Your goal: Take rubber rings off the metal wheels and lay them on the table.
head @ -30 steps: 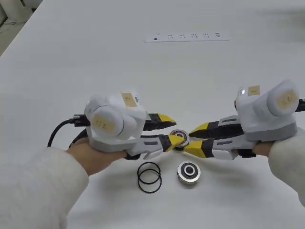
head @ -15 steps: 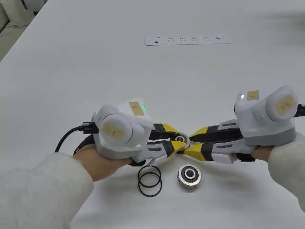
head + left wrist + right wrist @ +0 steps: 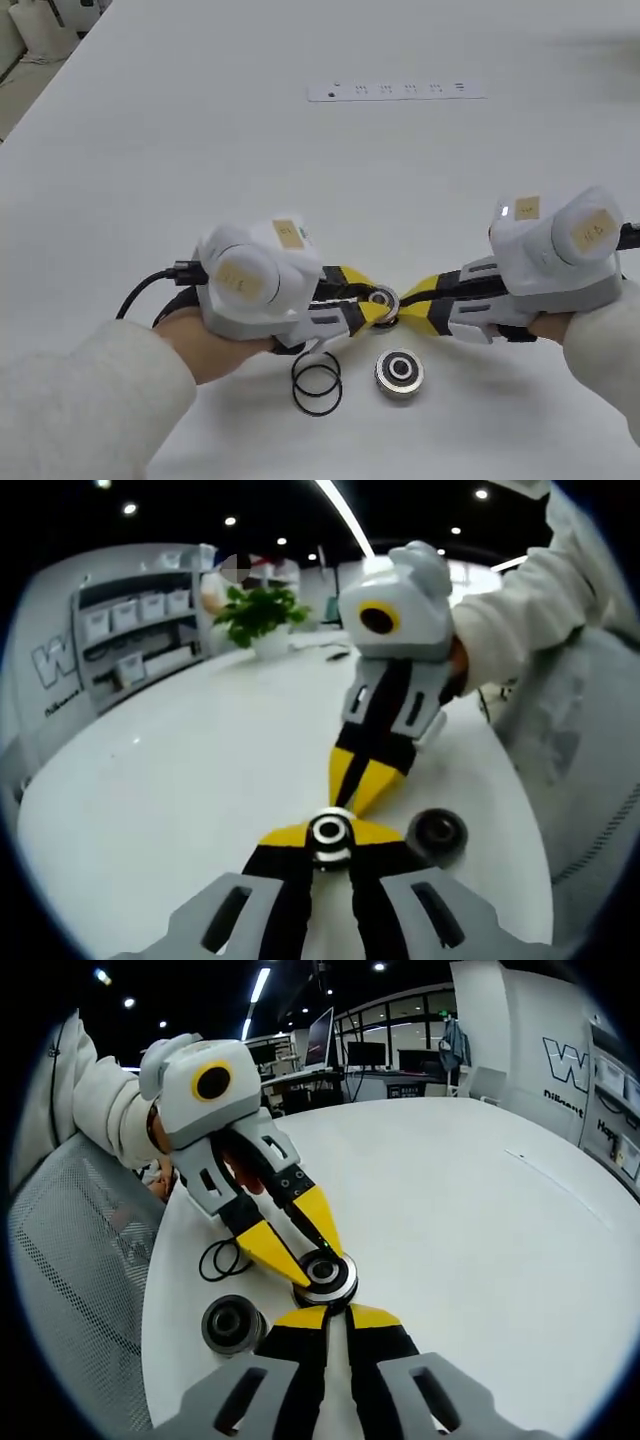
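Jaws of my left gripper [image 3: 362,298], spread a second ago, now pinch the small round metal wheel [image 3: 381,298] just over the white table [image 3: 300,180]; my right gripper [image 3: 408,303], pressed together, touches its rim, so I judge peeling can start.

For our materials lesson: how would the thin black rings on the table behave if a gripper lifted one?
The rubber rings look thin-walled, so they are probably light and floppy, sagging out of round. Lying flat on the table, they likely won't roll, yet may be hard to pinch.
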A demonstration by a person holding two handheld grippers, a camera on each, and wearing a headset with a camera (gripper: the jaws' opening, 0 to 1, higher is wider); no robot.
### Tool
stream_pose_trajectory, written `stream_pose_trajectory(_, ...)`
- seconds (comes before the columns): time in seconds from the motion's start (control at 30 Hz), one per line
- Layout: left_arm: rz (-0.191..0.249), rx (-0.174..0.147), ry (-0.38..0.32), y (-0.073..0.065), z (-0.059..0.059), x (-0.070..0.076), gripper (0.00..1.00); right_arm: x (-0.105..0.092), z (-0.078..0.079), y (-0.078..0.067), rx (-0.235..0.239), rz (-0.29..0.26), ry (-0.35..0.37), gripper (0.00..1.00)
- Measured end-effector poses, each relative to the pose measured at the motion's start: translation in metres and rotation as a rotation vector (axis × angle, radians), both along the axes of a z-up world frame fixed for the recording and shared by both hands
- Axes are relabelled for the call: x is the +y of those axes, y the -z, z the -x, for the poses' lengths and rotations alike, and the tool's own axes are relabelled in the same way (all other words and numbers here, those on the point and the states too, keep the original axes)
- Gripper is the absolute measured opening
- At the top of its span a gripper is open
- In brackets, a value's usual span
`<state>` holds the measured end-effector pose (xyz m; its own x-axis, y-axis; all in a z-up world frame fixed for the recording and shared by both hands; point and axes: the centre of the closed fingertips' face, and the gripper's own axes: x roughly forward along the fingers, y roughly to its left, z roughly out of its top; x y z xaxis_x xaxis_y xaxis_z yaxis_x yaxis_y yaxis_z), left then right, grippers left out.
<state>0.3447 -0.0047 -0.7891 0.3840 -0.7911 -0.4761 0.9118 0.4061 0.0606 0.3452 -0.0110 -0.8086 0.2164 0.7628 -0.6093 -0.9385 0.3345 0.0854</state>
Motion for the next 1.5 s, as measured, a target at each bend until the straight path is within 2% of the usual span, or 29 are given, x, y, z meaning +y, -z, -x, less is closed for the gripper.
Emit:
stream_pose_trajectory(0.07, 0.000, 0.001, -0.002, 0.001, 0.000, 0.000, 0.14, 0.000, -0.001, 0.000, 0.003, 0.003, 0.008, 0.04)
stream_pose_trajectory(0.13, -0.003, 0.001, 0.006, 0.001, 0.001, 0.000, 0.14, -0.002, -0.006, 0.000, -0.031, 0.021, 0.025, 0.00)
stream_pose_trajectory(0.33, -0.009, -0.007, 0.014, 0.002, 0.001, 0.000, 0.14, -0.002, -0.005, -0.001, 0.016, 0.014, 0.052, 0.00)
stream_pose_trajectory(0.43, -0.010, -0.011, 0.015, 0.002, 0.001, 0.000, 0.14, -0.003, -0.005, -0.003, 0.069, -0.015, 0.091, 0.00)
stream_pose_trajectory(0.57, -0.010, -0.016, 0.016, 0.002, 0.002, 0.000, 0.14, -0.004, -0.007, -0.011, 0.173, -0.099, 0.156, 0.00)
stream_pose_trajectory(0.77, -0.010, -0.016, 0.025, 0.002, 0.004, -0.001, 0.14, -0.002, -0.004, -0.015, 0.246, -0.148, 0.187, 0.00)
stream_pose_trajectory(0.97, -0.005, -0.015, 0.035, 0.002, 0.006, 0.000, 0.14, 0.000, -0.001, -0.017, 0.274, -0.154, 0.195, 0.00)
stream_pose_trajectory(1.13, 0.017, -0.003, 0.051, 0.002, 0.007, 0.001, 0.14, 0.001, 0.002, -0.018, 0.305, -0.166, 0.197, 0.00)
stream_pose_trajectory(1.5, 0.012, -0.017, 0.077, 0.001, 0.008, 0.001, 0.13, 0.004, 0.004, -0.020, 0.318, -0.166, 0.193, 0.00)
